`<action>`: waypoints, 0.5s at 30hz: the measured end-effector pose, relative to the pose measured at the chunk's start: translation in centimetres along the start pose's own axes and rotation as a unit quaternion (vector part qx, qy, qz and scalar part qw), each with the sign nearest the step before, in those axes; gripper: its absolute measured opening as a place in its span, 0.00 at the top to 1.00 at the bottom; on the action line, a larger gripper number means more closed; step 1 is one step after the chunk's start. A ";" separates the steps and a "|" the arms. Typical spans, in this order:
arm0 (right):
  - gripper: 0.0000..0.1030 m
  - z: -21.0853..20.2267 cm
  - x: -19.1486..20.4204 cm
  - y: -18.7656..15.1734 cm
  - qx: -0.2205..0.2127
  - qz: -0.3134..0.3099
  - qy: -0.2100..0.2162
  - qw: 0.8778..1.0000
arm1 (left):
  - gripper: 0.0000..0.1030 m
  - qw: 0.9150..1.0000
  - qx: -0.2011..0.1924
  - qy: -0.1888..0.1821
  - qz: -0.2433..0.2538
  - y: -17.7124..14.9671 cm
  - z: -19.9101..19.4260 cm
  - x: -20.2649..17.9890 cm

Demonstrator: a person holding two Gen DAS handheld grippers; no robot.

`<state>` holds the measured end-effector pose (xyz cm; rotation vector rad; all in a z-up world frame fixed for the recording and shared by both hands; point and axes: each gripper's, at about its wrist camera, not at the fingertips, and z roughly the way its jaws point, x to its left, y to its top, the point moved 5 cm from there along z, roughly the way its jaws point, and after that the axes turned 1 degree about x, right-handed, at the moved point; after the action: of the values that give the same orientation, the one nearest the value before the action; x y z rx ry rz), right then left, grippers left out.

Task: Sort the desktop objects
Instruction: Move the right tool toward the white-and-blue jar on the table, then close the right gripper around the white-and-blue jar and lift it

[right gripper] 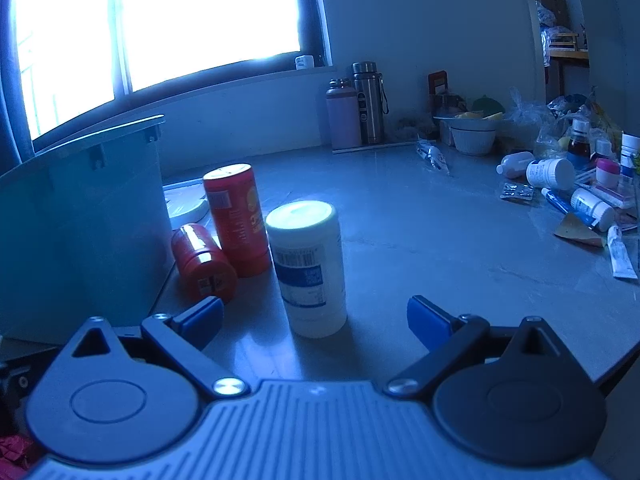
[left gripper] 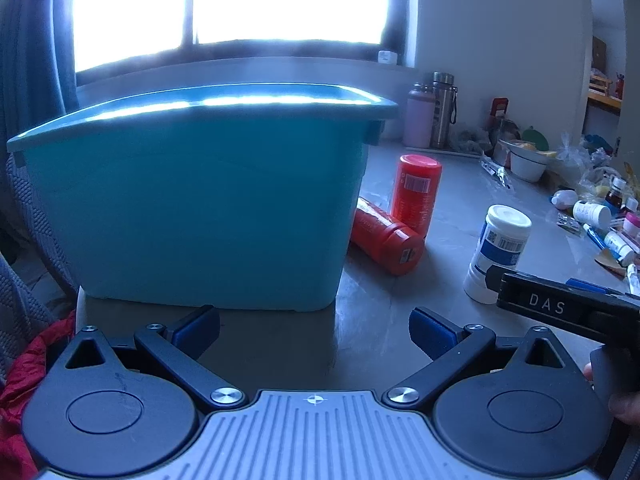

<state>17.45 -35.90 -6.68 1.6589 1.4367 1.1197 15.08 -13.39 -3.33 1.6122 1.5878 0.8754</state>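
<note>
Main risk: the white bottle (right gripper: 307, 268) stands upright and tall on the grey desk (right gripper: 440, 240), so an off-centre close by the right gripper (right gripper: 316, 320) would likely shove or tip it into the upright red canister (right gripper: 236, 220) just beside it, and that one stands next to the lying red canister (right gripper: 204, 262), which could roll. Second risk: the teal bin (left gripper: 200, 200) is deep with a high rim, so a low carry could clip the rim on the way in. Right gripper is spread wide, nothing between the pads, bottle sitting just ahead of the gap and slightly left of centre; it points level and forward across the desk. Left gripper (left gripper: 314, 330) is likewise wide open and empty, aimed at the bin's near wall, low and close to it. In the left view the right unit crosses in front of the white bottle's base. Backlight from the window is harsh, so I can't tell whether the bin already holds anything. More small bottles and tubes (right gripper: 580, 196) lie well apart at the far right.
</note>
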 end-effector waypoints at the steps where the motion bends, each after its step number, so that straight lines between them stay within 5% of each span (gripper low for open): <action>1: 0.04 0.3 -0.1 0.1 0.001 0.001 0.000 1.000 | 0.01 1.000 0.000 0.001 -0.001 0.0 0.1 -0.1; 15: 0.04 3.4 -0.4 0.6 0.007 0.000 0.010 1.000 | 0.01 1.000 0.007 0.012 -0.010 0.4 1.8 -0.7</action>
<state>20.74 -36.22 -7.62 1.6622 1.4598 1.1324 16.78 -14.10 -3.91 1.5987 1.6265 0.8775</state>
